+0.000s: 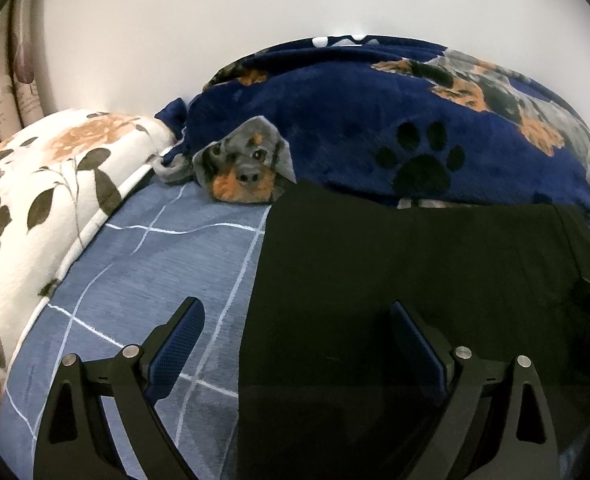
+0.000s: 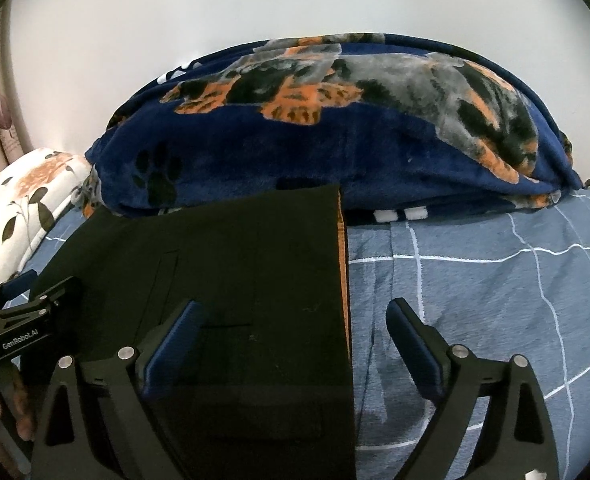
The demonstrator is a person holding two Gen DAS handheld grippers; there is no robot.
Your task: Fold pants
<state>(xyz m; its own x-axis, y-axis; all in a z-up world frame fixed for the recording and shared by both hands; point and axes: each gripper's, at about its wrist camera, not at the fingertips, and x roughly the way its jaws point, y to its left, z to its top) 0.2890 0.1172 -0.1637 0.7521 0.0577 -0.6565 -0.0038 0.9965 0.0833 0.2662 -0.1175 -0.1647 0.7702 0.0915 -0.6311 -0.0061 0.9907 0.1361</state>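
Right wrist view, folded black pants [image 2: 235, 280] on blue checked bedsheet [image 2: 475, 300]

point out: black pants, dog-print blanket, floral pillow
black pants [image 2: 235, 264]: right wrist view, flat middle of the folded cloth.
dog-print blanket [image 1: 335, 120]: left wrist view, plain navy area left of the paw print.
floral pillow [image 1: 55, 184]: left wrist view, white top face among the leaves.

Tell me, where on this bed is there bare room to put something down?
Bare checked sheet lies right of the folded black pants, and another patch between the pants and the floral pillow. The back is crowded by the dog-print blanket.
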